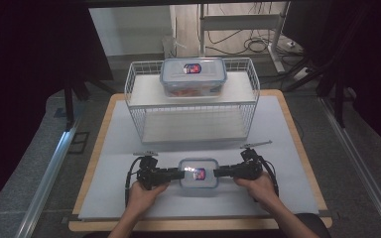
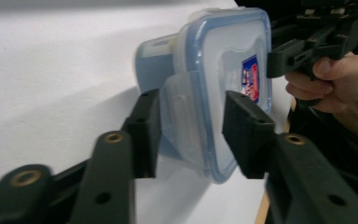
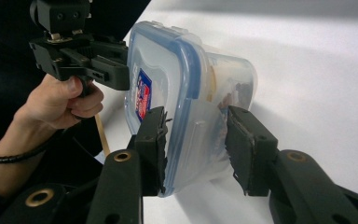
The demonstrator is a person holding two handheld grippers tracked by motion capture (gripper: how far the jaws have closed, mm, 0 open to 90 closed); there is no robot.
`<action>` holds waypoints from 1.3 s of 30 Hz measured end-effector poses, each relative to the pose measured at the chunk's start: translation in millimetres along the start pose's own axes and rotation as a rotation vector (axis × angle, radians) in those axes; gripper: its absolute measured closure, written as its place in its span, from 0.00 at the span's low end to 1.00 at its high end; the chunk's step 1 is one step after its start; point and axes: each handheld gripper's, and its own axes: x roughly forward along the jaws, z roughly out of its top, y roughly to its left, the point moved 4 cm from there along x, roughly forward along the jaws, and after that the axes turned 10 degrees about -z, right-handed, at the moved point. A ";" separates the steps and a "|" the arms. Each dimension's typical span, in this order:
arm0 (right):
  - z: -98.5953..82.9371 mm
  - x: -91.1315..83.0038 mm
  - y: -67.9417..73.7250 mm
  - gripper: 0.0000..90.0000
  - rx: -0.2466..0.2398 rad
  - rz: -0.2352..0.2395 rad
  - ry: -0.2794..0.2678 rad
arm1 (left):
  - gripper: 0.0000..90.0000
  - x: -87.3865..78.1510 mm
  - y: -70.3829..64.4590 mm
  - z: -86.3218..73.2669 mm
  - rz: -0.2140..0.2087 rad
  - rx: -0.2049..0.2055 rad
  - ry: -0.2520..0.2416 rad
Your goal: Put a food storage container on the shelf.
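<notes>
In the high view, the small clear plastic box with a blue-rimmed lid and a red-and-blue label [image 1: 198,173] sits on the white tabletop [image 1: 278,129] near its front edge, between the left tool [image 1: 181,173] and the right tool [image 1: 216,172], which meet it from opposite ends. From there the jaws are too small and dark to read, and what is inside the box cannot be made out.

The left gripper view shows the left tool [image 2: 191,133] with its jaws spread on either side of the box [image 2: 223,79] and its end latch flap; whether the pads touch is unclear. The far right tool [image 2: 279,58] is in a hand [image 2: 340,84], cut off at the edge.

The right gripper view shows the right tool [image 3: 196,144] with its jaws likewise spread around the other latch flap, and pale contents dimly through the box's wall [image 3: 168,84].

Only the high view shows the white wire basket [image 1: 139,89] behind, carrying a larger clear lidded box [image 1: 193,77] whose contents are blurred.
</notes>
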 end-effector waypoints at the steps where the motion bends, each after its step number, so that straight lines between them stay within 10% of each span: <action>1: 0.1 0.1 0.0 0.65 -0.002 -0.001 -0.001 | 0.59 -0.1 1.6 -0.1 0.000 -0.003 0.001; 21: 3.6 -3.0 2.8 0.65 0.018 0.026 -0.024 | 0.62 -6.3 -1.5 7.1 -0.126 -0.074 -0.050; 30: 32.0 -30.2 24.5 0.66 -0.029 0.045 -0.104 | 0.65 -23.9 -31.5 45.7 -0.123 0.018 -0.081; 39: 97.7 -71.6 52.1 0.65 -0.109 0.018 -0.198 | 0.64 -47.0 -73.1 122.5 -0.082 0.122 -0.107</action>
